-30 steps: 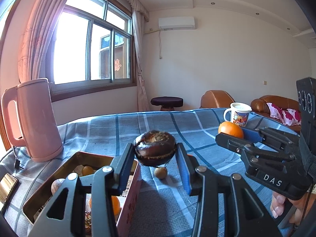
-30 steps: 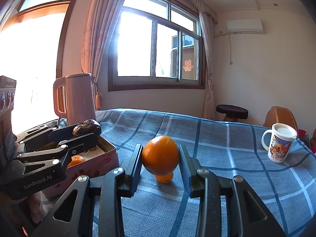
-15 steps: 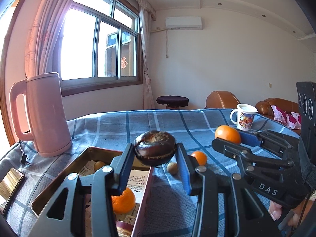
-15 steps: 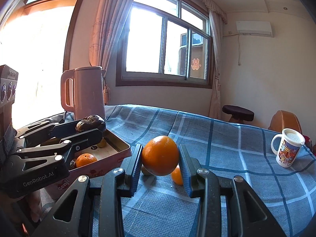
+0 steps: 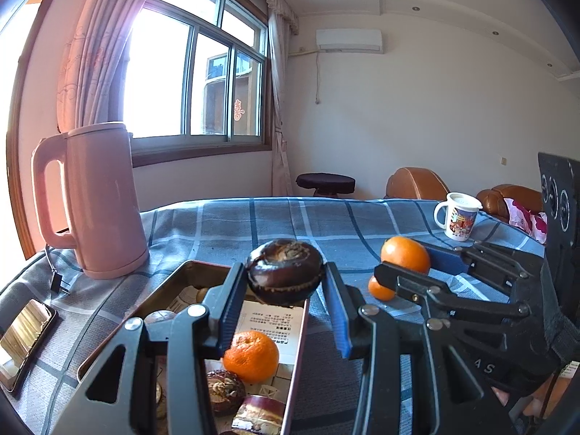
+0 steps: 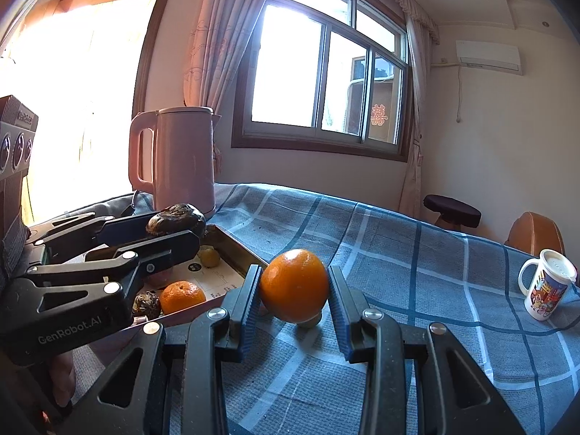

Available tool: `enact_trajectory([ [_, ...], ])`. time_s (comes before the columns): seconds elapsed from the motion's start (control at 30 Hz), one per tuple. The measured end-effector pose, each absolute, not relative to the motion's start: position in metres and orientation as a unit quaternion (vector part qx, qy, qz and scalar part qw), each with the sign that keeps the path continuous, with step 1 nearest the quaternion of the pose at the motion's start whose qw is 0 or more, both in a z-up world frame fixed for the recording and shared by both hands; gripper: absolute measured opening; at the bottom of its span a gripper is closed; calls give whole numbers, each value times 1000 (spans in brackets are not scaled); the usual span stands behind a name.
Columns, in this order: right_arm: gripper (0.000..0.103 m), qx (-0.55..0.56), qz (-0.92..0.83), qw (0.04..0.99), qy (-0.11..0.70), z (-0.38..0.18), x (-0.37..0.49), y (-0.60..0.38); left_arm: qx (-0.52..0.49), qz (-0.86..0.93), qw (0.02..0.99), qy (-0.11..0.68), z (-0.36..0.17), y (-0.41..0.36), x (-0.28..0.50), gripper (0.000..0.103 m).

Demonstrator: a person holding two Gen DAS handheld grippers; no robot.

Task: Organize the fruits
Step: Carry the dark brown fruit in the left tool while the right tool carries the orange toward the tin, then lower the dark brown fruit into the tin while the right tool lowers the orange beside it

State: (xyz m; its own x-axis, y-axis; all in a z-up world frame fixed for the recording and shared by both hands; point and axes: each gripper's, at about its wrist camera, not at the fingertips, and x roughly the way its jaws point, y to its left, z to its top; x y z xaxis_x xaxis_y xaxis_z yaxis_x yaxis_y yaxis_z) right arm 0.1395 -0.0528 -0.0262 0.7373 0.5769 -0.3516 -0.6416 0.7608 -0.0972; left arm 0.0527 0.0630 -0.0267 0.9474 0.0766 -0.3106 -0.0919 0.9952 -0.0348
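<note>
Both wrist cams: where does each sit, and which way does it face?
Left wrist: on the left claw, facing the window, gripping a dark fruit above the tin; right claw at right.
Right wrist: on the right claw, facing the window, gripping an orange; left claw at left.
Shared: kettle, mug.

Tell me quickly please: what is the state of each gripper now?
Left gripper: closed on the dark brown fruit, above the tin box.
Right gripper: closed on the orange, above the tablecloth.
</note>
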Motion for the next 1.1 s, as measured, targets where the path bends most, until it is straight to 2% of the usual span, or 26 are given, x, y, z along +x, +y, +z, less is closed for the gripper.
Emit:
enact_trajectory([
  [1.1,38,-140,382,898,170,-32,134,17,-66,94,973,201,-34,126,47,45],
])
